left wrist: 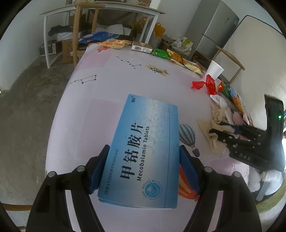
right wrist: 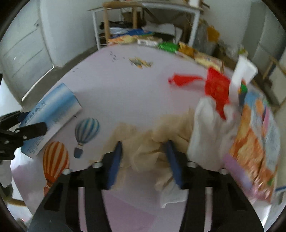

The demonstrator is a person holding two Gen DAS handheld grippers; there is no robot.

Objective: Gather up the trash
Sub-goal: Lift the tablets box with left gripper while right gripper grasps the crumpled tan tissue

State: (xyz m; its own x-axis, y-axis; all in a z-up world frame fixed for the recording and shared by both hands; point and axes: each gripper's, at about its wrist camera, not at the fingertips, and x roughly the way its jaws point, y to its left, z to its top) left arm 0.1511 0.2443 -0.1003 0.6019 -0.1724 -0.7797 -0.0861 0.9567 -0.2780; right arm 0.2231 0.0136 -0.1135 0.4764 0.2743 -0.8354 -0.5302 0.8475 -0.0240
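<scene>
My left gripper (left wrist: pixel 143 151) is shut on a blue Mecobalamin tablet box (left wrist: pixel 143 151) and holds it just above the table; the box also shows in the right wrist view (right wrist: pixel 51 114). My right gripper (right wrist: pixel 144 146) has its jaws around a crumpled beige tissue (right wrist: pixel 146 142) at the table's right side; the view is blurred, so I cannot tell whether they press it. In the left wrist view the right gripper (left wrist: pixel 223 132) sits on the tissue pile (left wrist: pixel 214 121). A red wrapper (left wrist: pixel 207 84) and a white paper cup (left wrist: pixel 214 68) lie beyond.
Snack bags (left wrist: pixel 114 42) and a small carton (left wrist: pixel 141 47) line the far edge of the pink table (left wrist: pixel 107 89). A colourful bag (right wrist: pixel 253 146) lies right of the tissue. A white shelf table (left wrist: pixel 100 10), wooden chairs and a fridge (left wrist: pixel 214 32) stand behind.
</scene>
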